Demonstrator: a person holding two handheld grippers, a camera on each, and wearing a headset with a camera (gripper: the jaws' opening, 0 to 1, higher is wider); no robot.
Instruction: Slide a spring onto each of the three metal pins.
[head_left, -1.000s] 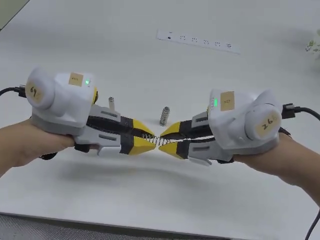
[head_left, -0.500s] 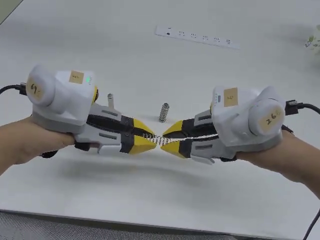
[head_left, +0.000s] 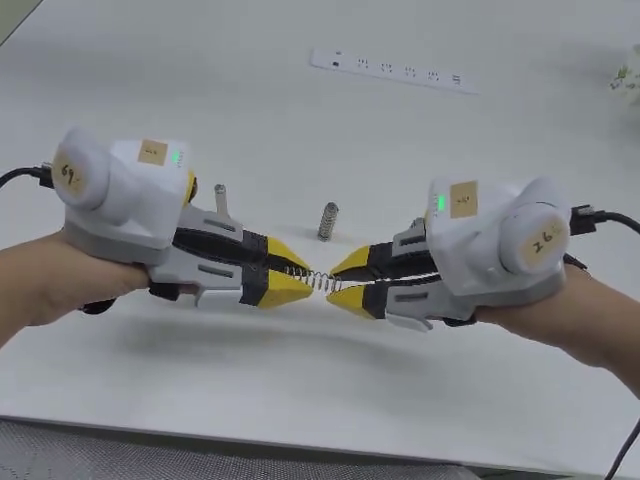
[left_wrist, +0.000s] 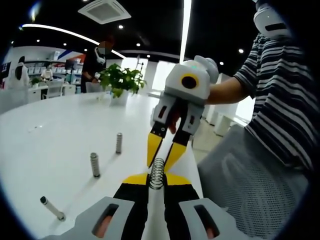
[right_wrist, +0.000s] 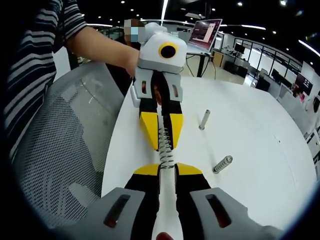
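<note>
Left tool (head_left: 303, 281) and right tool (head_left: 339, 285) each clamp one spring (head_left: 321, 282) end, handwritten tan stickers (head_left: 152, 152) unreadable.

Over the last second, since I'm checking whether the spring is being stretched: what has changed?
The right gripper has drawn slightly away from the left gripper, so the spring held between them shows a little more length. Both stay shut on its ends. The pin already wearing a spring and the bare pin stand unmoved.

A white power strip (head_left: 393, 73) lies far across the white bench (head_left: 300, 400); a potted plant (left_wrist: 120, 80) stands far right.
</note>
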